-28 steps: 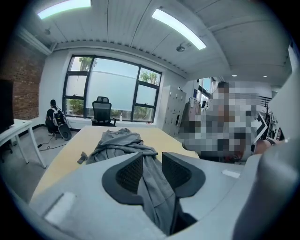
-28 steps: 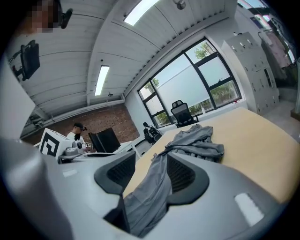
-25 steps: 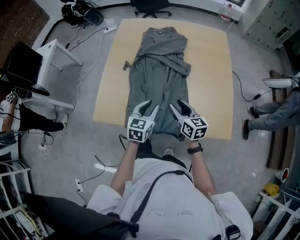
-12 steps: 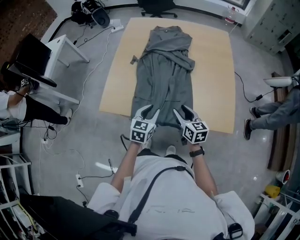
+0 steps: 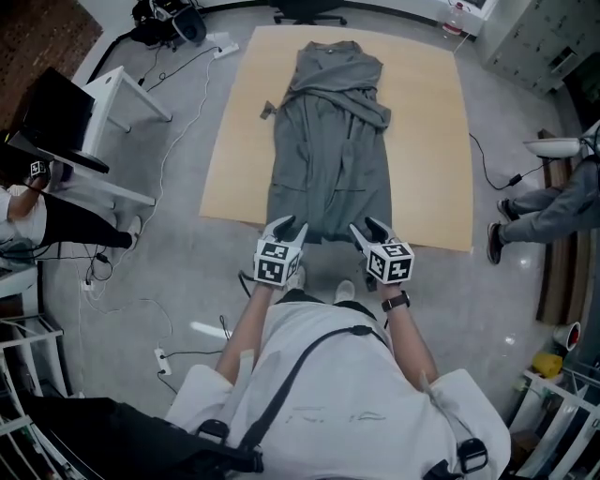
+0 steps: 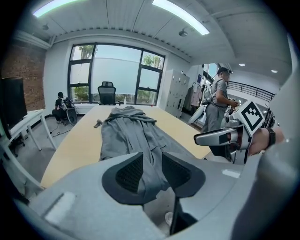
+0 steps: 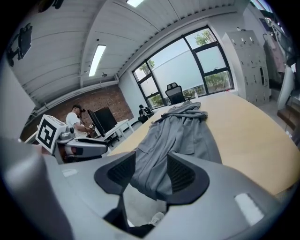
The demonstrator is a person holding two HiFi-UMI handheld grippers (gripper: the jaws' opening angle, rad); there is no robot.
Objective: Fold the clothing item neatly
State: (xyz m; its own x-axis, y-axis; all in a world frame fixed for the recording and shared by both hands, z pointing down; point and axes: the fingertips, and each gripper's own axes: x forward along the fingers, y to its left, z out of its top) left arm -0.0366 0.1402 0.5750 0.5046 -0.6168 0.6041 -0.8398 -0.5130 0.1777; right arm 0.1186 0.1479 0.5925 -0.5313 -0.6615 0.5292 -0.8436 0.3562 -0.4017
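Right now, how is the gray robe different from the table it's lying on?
The gray robe is soft and creased; the table is flat, hard-looking, pale wood. The robe is long and narrow; the table is wider on both sides. The robe's bottom edge hangs past the table's near edge, pinched by the left gripper and the right gripper. Both run lengthwise away from the person.

Hem of grey garment (image 5: pixel 328 150): both lower corners are covered by left gripper (image 5: pixel 291 226) and right gripper (image 5: pixel 367 226), at 6 o'clock on table (image 5: pixel 422 141). At the garment's 10 o'clock, small dark item (image 5: pixel 267 111), too small to name. At 3 o'clock, person (image 5: pixel 553 211) cut by frame edge. At 9 o'clock, seated person (image 5: pixel 21 211), likewise cut. At 12 o'clock, chair (image 5: pixel 305 7), top cropped.
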